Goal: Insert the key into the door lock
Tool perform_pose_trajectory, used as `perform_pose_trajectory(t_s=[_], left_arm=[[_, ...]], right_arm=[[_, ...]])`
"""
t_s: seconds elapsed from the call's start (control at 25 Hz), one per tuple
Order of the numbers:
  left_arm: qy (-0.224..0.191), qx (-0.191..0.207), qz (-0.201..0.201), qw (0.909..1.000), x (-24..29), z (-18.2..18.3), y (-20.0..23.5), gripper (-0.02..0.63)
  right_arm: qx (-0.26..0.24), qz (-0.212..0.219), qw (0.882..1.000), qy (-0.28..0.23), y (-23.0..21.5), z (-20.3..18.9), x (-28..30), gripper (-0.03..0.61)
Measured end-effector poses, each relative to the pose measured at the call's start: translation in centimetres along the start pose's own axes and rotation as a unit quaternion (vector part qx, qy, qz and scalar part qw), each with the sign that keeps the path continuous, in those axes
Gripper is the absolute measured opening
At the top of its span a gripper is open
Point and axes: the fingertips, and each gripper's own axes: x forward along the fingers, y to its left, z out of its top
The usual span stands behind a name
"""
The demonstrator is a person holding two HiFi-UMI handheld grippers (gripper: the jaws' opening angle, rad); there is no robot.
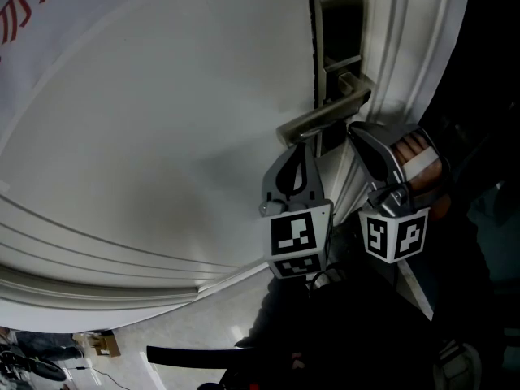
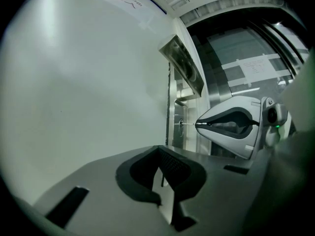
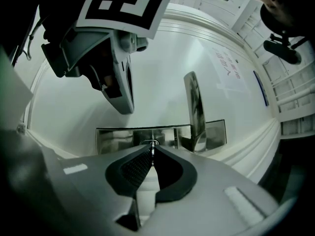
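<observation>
The right gripper [image 3: 151,151] is pinching a thin silver metal key [image 3: 152,154] edge-on between its black ribbed pads, with its jaws pressing onto the blade. It is holding the key against the round keyhole cylinder [image 2: 181,125] in the brushed steel lock plate [image 3: 118,140] of the white panelled door [image 1: 162,136]. In the left gripper view the key's shaft is bridging the short gap from the jaw tips to the cylinder and its tip is meeting the keyhole; how deep it is sitting cannot be told. A hand [image 1: 418,157] is gripping the right gripper's body. The left gripper [image 2: 158,150] is hanging just beside the right one, on the door-panel side. Its jaws are pressing together at the tips with nothing clearly between them, and it is pointing towards the free end of the long metal lever handle [image 1: 325,116], which is sticking out above the keyhole.
</observation>
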Motion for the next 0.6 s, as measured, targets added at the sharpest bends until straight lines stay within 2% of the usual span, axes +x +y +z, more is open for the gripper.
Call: perform_pose_trajectory(t_s=[0.6], left_arm=[[-0.007, -0.007, -0.006, 0.9999, 0.29, 0.30, -0.03, 0.002]], right_arm=[[-0.002, 0.003, 1.000, -0.001, -0.04, 0.10, 0.28, 0.014]])
